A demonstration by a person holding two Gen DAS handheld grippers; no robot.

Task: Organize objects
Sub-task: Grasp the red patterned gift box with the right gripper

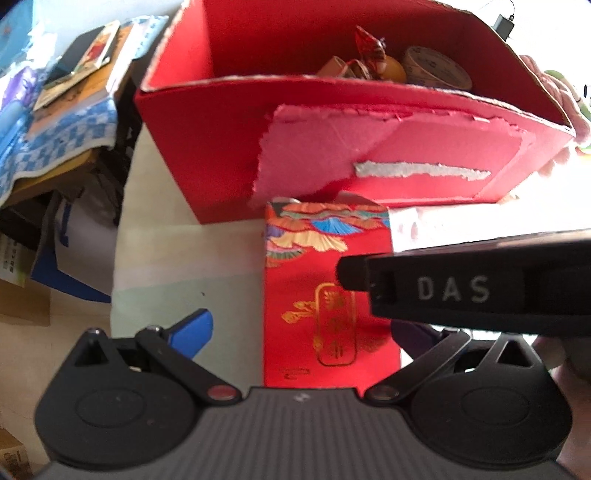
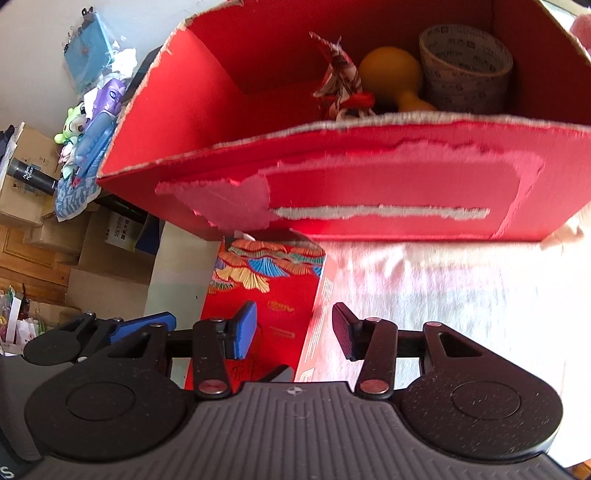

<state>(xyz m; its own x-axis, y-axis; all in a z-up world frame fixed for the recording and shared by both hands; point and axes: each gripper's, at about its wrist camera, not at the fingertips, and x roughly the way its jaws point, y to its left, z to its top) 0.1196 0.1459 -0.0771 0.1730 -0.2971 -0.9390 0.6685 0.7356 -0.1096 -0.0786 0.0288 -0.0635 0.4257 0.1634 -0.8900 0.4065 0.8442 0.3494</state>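
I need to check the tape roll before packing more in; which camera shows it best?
The right wrist view: the tape roll stands in the red box's far right corner, its printed side and open core plainly visible. In the left wrist view the roll is smaller, blurrier and partly cut off by the box's front wall.

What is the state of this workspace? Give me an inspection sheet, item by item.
Surface: pale tabletop, brightly lit.
Job's things: open red cardboard box, front label torn, holding tape roll and yellow gourd; small red patterned box lying before it.
Clutter: books on blue checked cloth; green plush toy.
Grippers: left hand-held gripper open, fingers either side of the small box; right hand-held gripper open.
Cables: black adapter with cord, behind the box.
Surroundings: stacked cartons.
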